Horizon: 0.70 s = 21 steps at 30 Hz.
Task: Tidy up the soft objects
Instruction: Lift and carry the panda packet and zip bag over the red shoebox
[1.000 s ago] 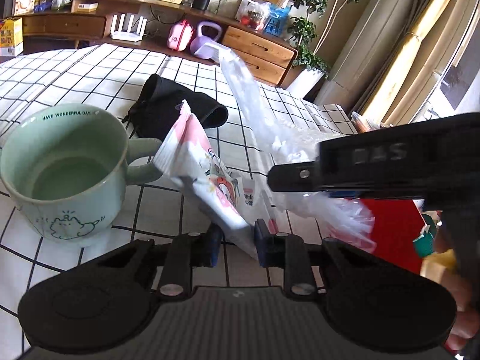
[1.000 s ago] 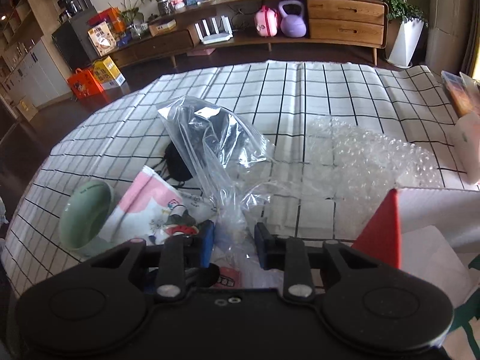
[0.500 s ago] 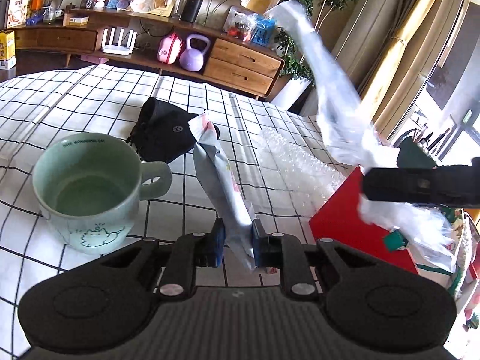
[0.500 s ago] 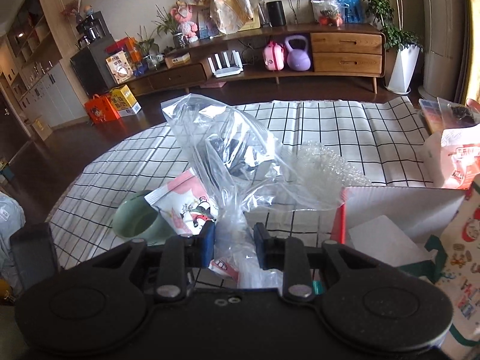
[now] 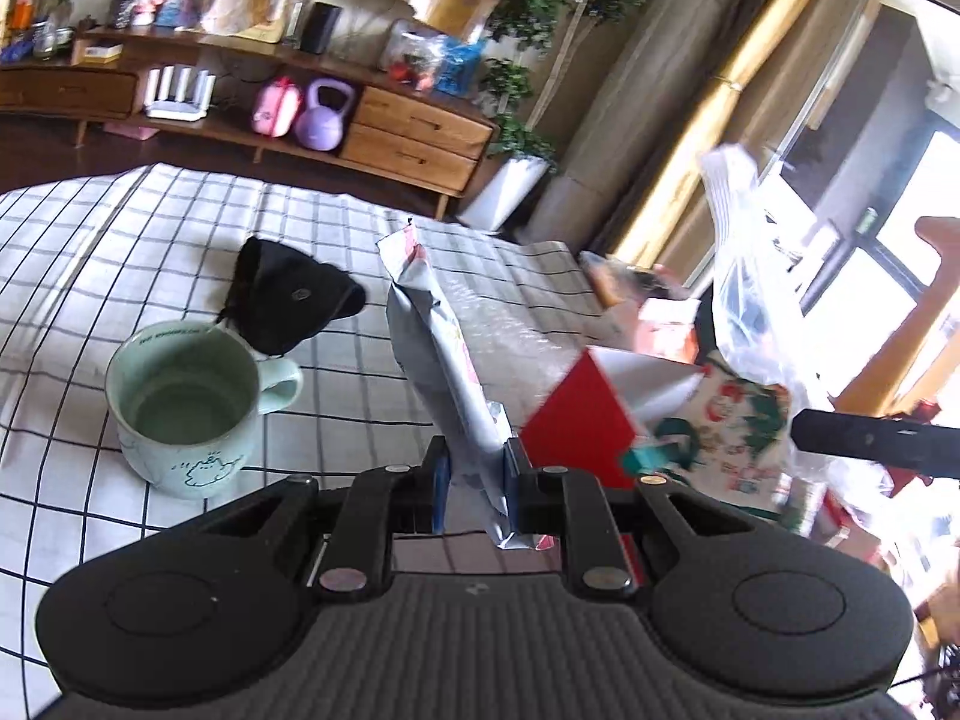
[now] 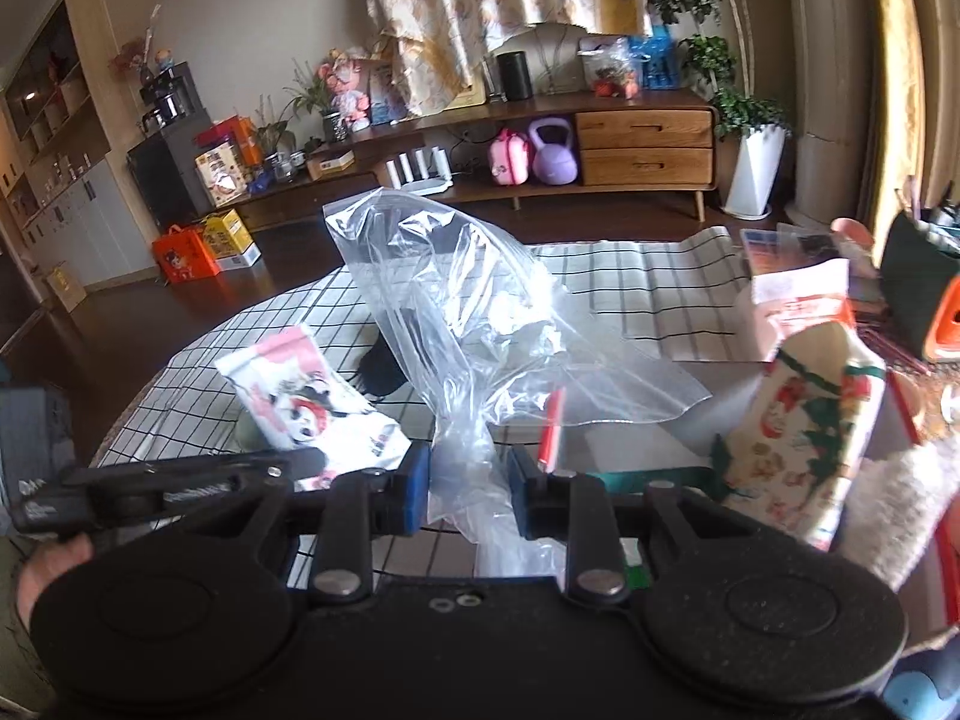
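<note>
My left gripper [image 5: 477, 477] is shut on a pink and white tissue pack [image 5: 441, 354] and holds it upright above the checked tablecloth. The pack also shows in the right wrist view [image 6: 300, 402] at the left. My right gripper [image 6: 468, 489] is shut on a clear plastic bag [image 6: 480, 330], which hangs crumpled above the table. In the left wrist view the bag [image 5: 750, 294] is at the right, over a red and white box [image 5: 591, 414].
A green mug [image 5: 186, 408] stands at the left on the checked tablecloth [image 5: 120, 240]. A black pouch [image 5: 294, 300] lies behind it. Bubble wrap [image 5: 516, 336] lies mid-table. A printed gift bag [image 6: 804, 438] stands at the right by the box.
Both grippers have risen and swung right toward the red box. The tissue pack has turned edge-on to the left camera. The plastic bag has moved further right and higher.
</note>
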Tool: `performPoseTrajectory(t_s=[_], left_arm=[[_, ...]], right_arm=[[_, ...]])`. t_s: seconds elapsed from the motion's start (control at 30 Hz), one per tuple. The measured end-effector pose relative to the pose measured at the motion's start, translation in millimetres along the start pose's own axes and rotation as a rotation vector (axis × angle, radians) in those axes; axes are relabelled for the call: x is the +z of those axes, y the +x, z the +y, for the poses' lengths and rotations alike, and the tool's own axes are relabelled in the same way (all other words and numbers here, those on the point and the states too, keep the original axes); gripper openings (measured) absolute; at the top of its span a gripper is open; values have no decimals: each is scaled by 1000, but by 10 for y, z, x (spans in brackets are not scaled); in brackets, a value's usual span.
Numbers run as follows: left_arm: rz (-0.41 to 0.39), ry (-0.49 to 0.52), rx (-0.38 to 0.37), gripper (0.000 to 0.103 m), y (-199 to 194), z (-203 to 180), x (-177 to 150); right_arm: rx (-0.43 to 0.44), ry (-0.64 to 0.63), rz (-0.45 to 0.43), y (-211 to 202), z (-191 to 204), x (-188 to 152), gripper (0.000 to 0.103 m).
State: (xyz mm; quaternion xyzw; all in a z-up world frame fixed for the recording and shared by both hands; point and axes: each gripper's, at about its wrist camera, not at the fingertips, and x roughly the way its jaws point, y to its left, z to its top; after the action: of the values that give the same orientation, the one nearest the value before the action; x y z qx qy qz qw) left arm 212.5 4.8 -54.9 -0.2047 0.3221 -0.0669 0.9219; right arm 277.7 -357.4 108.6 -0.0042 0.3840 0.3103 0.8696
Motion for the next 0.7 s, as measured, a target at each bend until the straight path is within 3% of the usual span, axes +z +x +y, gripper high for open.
performPoseTrajectory(t_s=[0.33, 0.7], left_arm=[[2, 78, -101, 18, -252, -457, 141], [89, 169, -198, 18, 1, -1014, 99]], right_arm=[[-115, 30, -50, -472, -311, -178, 27], [-222, 93, -71, -740, -720, -374, 27]])
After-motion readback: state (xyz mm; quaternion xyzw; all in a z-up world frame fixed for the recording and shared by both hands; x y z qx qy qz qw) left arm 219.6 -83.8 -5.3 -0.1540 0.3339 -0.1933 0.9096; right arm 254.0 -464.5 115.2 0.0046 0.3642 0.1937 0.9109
